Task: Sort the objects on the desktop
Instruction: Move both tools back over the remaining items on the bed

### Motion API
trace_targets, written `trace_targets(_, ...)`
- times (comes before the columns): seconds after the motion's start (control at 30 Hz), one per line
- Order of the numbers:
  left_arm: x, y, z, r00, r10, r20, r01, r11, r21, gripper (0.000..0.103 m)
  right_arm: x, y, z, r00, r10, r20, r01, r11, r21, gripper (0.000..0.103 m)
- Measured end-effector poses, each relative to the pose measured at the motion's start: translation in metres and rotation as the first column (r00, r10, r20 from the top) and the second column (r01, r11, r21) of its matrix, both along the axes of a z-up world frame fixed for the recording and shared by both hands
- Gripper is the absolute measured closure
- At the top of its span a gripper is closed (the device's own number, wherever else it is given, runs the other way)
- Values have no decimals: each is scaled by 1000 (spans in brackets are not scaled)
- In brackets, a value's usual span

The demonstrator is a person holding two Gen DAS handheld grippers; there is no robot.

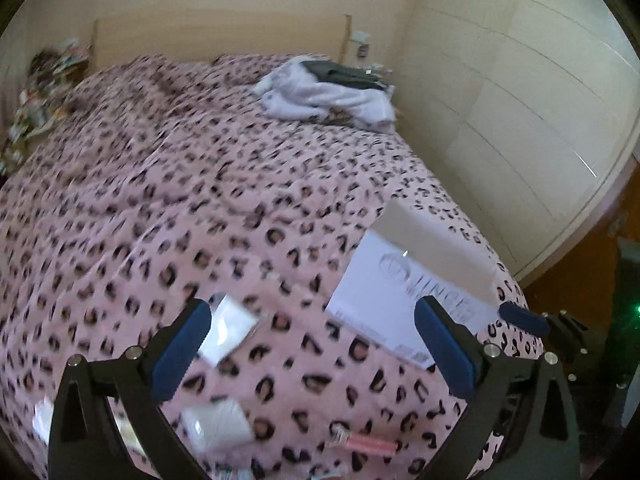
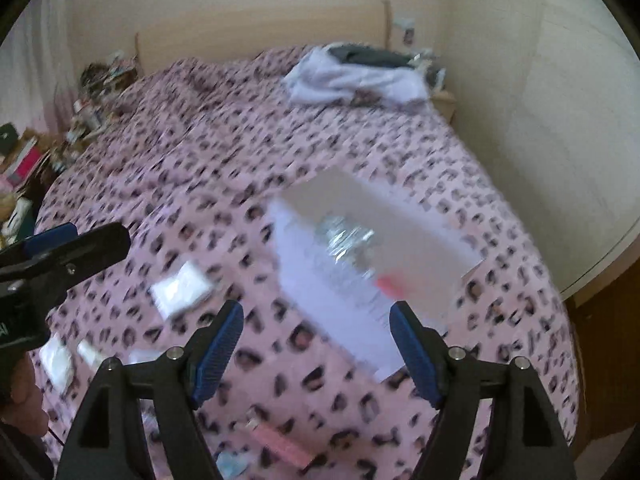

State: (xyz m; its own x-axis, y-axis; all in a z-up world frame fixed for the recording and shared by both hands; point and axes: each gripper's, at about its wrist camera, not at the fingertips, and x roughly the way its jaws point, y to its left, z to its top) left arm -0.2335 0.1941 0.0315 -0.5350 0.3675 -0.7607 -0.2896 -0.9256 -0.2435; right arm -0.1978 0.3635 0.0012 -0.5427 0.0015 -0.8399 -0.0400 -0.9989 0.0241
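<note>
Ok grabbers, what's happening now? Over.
Left gripper open, empty. Right gripper open, empty. White box on leopard-print bedspread ahead. Nothing blocking.

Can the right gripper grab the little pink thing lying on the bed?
Probably yes. The right gripper is open and empty, and the pink thing lies bare on the leopard bedspread just below its fingers, with nothing covering it. The picture is blurry, so that is not certain.

bedspread (image 1: 168, 184): pink with dark leopard spots
box (image 1: 404, 280): white, grey lettering, beige inner flap
left gripper (image 1: 316, 344): black frame, blue pads
right gripper (image 2: 316, 344): black frame, blue pads
packets (image 2: 180, 288): white
slim stick (image 1: 370, 446): pink
clothes pile (image 1: 332, 96): white and dark grey
headboard (image 1: 216, 36): pale beige
wardrobe (image 1: 520, 120): cream
</note>
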Motion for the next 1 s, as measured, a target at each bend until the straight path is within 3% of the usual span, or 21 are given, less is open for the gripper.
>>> trace_targets(0.27,58,-75,-19,984,169,64,-170,985,8,0,27,-36,-23,996,3,90,10,991,-136,25)
trace_targets(0.53,113,-147,-41,934,319,160,-331,942,50,0,56,-69,-42,991,-52,123,92,933,-348,25)
trace_targets(0.8,160,-208,-51,870,458,182,-471,881,39,0,75,-130,-68,966,110,235,-59,975,-213,25)
trace_targets(1.0,182,-246,-56,822,535,192,-549,836,19,0,82,-176,-57,959,202,197,-169,971,-171,25)
